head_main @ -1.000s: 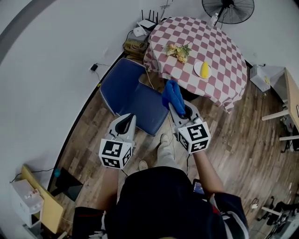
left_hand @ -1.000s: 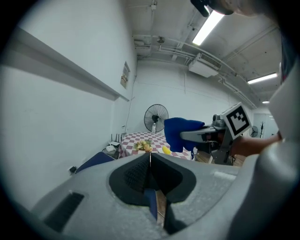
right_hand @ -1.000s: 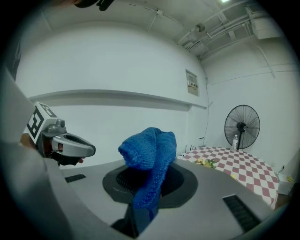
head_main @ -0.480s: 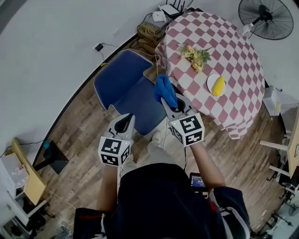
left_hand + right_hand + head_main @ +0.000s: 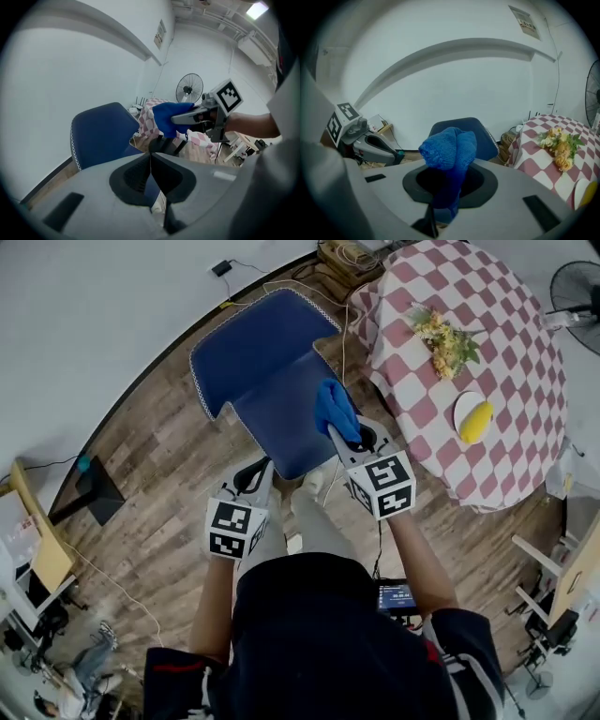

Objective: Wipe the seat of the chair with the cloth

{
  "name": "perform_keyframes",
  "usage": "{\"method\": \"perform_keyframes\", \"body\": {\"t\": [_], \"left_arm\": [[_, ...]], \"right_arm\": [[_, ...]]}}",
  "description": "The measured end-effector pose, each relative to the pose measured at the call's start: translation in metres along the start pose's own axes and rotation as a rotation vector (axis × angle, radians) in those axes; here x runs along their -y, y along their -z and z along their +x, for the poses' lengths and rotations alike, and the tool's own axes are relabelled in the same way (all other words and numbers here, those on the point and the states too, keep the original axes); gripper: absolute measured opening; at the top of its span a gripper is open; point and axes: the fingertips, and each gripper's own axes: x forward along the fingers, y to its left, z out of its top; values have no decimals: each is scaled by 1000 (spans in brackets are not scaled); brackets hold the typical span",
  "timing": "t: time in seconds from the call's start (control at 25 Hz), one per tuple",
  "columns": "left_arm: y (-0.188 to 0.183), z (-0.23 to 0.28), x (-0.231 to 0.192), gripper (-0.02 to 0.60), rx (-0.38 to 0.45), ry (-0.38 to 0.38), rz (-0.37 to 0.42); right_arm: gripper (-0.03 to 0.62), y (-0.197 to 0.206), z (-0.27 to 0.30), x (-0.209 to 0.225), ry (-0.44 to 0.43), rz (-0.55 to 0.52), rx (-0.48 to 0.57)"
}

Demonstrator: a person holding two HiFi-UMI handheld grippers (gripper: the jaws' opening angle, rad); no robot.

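Observation:
The blue upholstered chair [image 5: 267, 381] stands on the wood floor in front of me, its seat toward me and its backrest toward the wall. My right gripper [image 5: 335, 430] is shut on a bunched blue knitted cloth [image 5: 336, 407], which hangs above the seat's front right part. In the right gripper view the cloth [image 5: 450, 147] fills the space between the jaws, with the chair's backrest [image 5: 486, 140] behind it. My left gripper [image 5: 261, 468] is shut and holds nothing; it hovers just off the seat's front edge. From the left gripper view I see the chair [image 5: 101, 133] and the cloth [image 5: 165, 117].
A round table with a red-and-white checked cover [image 5: 506, 343] stands close to the chair's right side, carrying flowers [image 5: 444, 334] and a plate with a yellow item [image 5: 473, 418]. A fan [image 5: 577, 282] stands beyond it. Cables and boxes [image 5: 342, 257] lie by the wall. Low furniture [image 5: 37, 559] is at left.
The chair has come closer and more directly below me. My right gripper with the cloth has moved from beside the seat to above its front right part. The left gripper stays shut.

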Motion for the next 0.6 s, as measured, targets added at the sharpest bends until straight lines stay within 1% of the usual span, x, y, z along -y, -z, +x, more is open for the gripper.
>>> {"method": "perform_keyframes", "body": {"t": [0.12, 0.28, 0.32, 0.44, 0.52, 0.6], "left_arm": [[31, 22, -12, 20, -81, 14, 19], [69, 61, -22, 20, -177, 94, 1], [74, 72, -24, 20, -183, 118, 12], [92, 100, -33, 21, -194, 170, 90], [116, 113, -40, 21, -227, 175, 113], [146, 127, -49, 21, -267, 162, 134]], "right_arm": [[58, 29, 23, -8, -31, 4, -67], [58, 70, 48, -3, -28, 49, -143], [58, 81, 55, 0, -22, 67, -160], [58, 113, 76, 13, 4, 119, -206], [58, 137, 89, 17, 10, 148, -239], [58, 163, 105, 18, -9, 157, -280]]}}
